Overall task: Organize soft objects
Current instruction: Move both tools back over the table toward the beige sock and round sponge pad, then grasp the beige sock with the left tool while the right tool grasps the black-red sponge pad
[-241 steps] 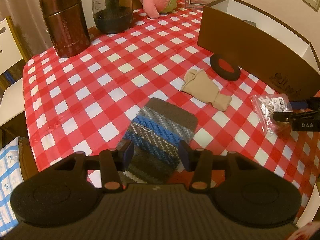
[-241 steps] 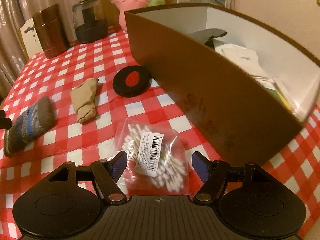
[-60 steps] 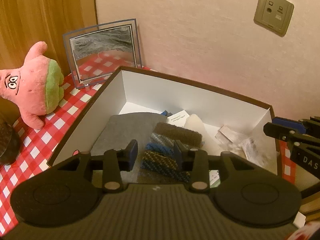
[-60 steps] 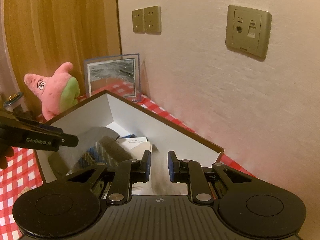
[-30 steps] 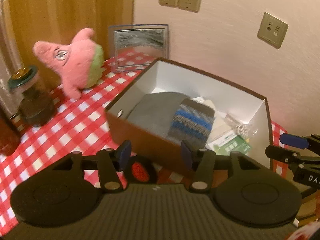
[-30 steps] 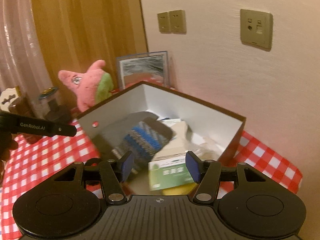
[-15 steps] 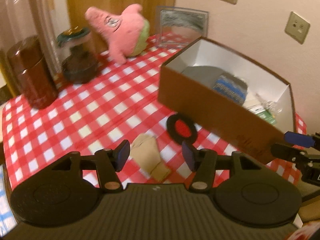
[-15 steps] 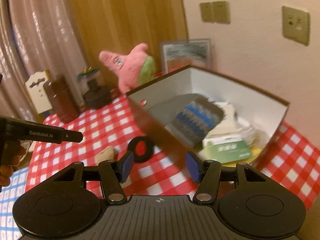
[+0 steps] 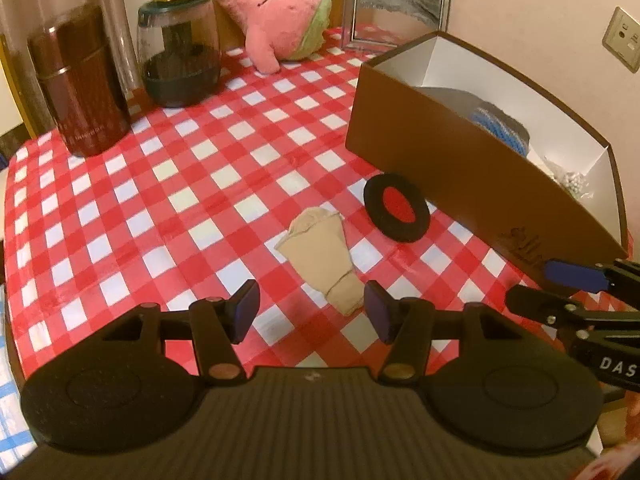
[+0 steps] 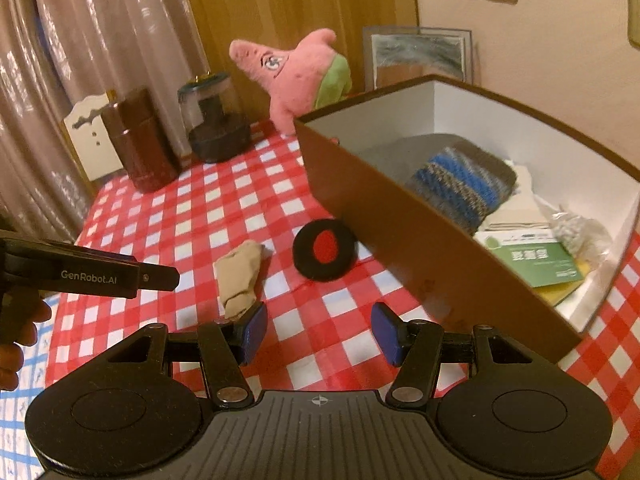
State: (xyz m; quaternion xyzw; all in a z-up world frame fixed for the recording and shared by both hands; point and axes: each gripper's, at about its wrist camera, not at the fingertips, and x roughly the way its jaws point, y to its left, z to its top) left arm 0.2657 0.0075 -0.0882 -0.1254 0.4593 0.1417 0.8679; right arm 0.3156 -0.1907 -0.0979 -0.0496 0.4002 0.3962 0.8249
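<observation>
A crumpled beige fabric sock (image 9: 320,252) is lying flat on the red-and-white checked bench (image 9: 168,184), just beside a round black foam pad with a red centre (image 9: 396,207), which is sitting close against the outer wall of the open brown cardboard box (image 9: 460,160). Inside that box a blue-and-grey striped knitted piece (image 10: 460,188) is already resting among papers and a clear bag.

The sock is looking light, limp and thin, so it is likely to sag and fold when lifted; pinching it across the bunched narrow end, or the thicker middle, seems the safest hold. The foam pad appears light and springy, best taken across its rim.

The left gripper (image 9: 310,312) is angling steeply down toward the bench, its jaws standing apart and empty, with the sock's narrow end showing between them but untouched. The right gripper (image 10: 318,334) is tilting down more gently near the box's corner, jaws likewise spread with nothing between them but the checked cloth. A hand (image 10: 16,340) is gripping the left tool's handle at the frame's edge.
</observation>
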